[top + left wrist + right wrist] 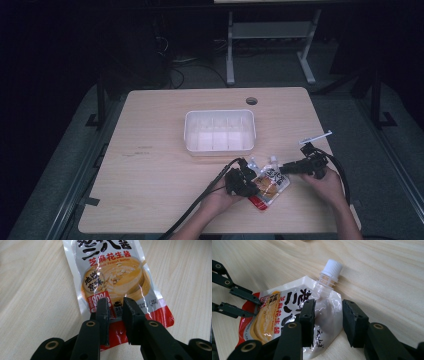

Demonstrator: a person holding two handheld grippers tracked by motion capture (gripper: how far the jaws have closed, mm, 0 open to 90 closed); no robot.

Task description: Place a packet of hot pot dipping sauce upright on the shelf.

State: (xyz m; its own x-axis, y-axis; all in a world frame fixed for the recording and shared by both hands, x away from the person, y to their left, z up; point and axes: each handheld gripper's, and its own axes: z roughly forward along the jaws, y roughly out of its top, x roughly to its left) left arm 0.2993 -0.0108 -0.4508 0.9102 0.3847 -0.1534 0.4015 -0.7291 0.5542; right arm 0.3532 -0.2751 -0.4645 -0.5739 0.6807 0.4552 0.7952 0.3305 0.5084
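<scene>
Because the sesame peanut butter pouch (270, 186) is a glossy, soft foil pack with a paste filling, I expect it to sag, slide under pressure and crease instead of keeping its shape. It lies flat on the table (150, 150), at about five o'clock from the white divided bin (219, 130). My left gripper (115, 305) has its jaws narrowly parted over the red bottom seam, and I cannot tell whether they pinch the film or merely straddle it. My right gripper (327, 307) stands open around the upper body, just below the white screw cap (332, 268). I judge the stiff spout neck and the flat bottom seam to be the surest holds; the bulging middle would squirm. From above, both grippers cover much of the pouch, and a second small cap at its eleven o'clock is too small to identify.
</scene>
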